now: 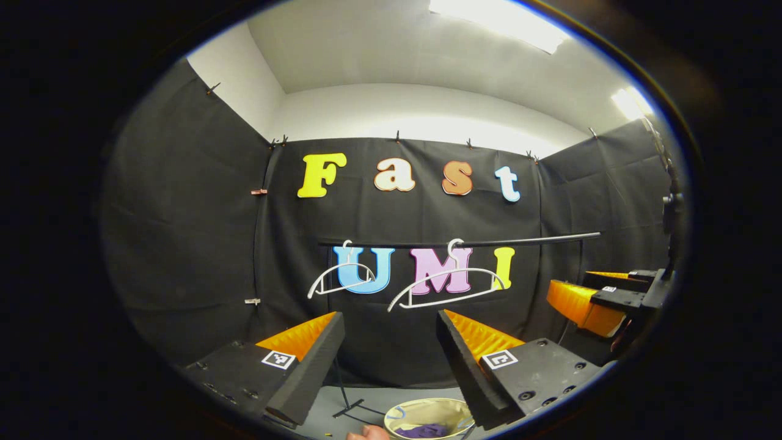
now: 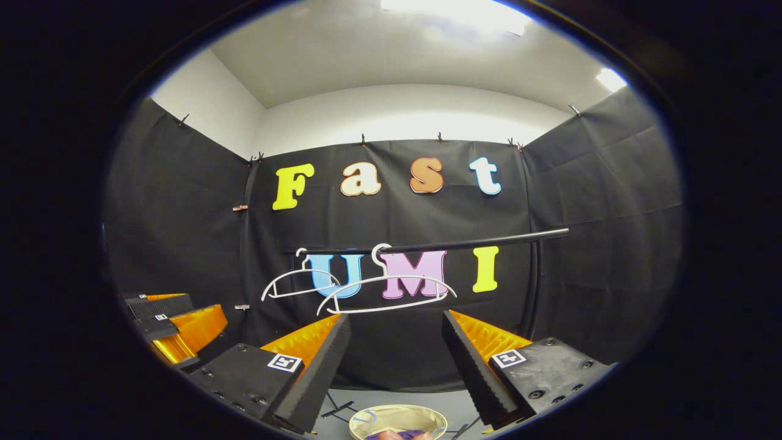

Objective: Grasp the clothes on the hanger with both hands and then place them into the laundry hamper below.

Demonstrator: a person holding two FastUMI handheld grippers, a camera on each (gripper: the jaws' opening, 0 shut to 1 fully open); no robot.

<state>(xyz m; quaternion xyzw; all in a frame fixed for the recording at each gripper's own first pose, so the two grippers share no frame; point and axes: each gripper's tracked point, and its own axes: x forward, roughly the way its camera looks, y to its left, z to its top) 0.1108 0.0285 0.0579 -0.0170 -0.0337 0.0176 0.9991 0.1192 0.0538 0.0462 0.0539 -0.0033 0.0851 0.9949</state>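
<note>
We are holding both grippers raised and facing the far wall, each with its fingers spread wide and nothing between them: the left gripper (image 1: 391,342) in the left gripper view, the right gripper (image 2: 397,342) in the right gripper view. In the left gripper view the right gripper is also showing far off at the right edge. On the rail (image 1: 464,243) two white hangers are hanging bare, the left hanger (image 1: 342,275) and the right hanger (image 1: 449,287), near each other. The laundry hamper (image 1: 403,410) is sitting on the floor below, near us, and a purple garment (image 1: 421,430) is lying inside it; the hamper is cut off at the bottom edge of both views, so we cannot say whether more cloth is lying in it. We are judging the placing step as done, since no clothes are hanging from either hanger. If that reading is holding, the next move is calling for nothing more than keeping the open fingers clear of the hangers and rail and drawing both hands away from the hamper.
</note>
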